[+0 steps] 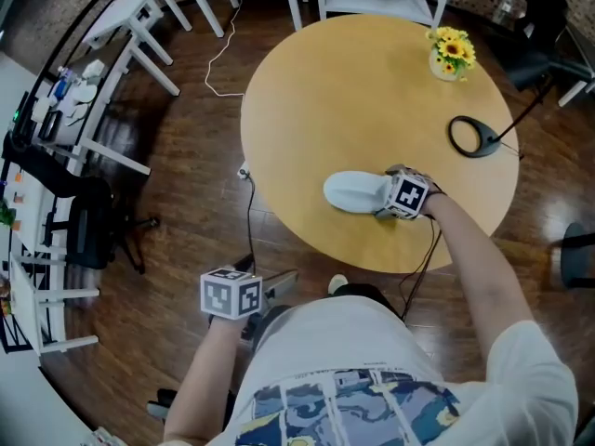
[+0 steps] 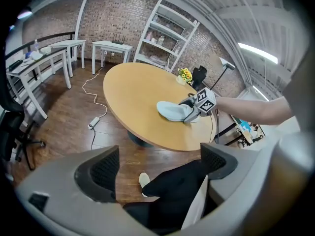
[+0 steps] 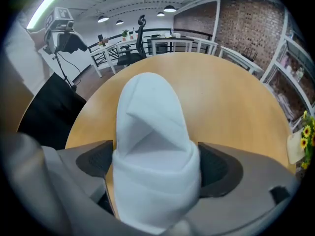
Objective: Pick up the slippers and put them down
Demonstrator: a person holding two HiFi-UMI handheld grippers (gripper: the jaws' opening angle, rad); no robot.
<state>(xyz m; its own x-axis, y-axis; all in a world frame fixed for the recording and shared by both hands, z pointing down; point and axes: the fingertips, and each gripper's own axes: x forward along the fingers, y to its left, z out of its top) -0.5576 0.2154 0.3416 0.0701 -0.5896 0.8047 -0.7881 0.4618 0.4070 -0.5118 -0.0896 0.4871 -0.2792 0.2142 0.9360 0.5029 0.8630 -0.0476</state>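
Note:
A pale grey-white slipper lies on the round wooden table, near its front edge. My right gripper points steeply down over the slipper's heel end. In the right gripper view the slipper fills the gap between the wide-spread jaws of that gripper, and the pads stand right at its sides without squeezing it. My left gripper hangs over the floor beside the table, open and empty. From the left gripper view the slipper and the right gripper show on the table.
Yellow flowers in a small vase and a black ring-shaped lamp base stand on the table's far right. A pale shoe or slipper shows on the wood floor by my dark trousers. White desks, a black chair and a floor cable are at the left.

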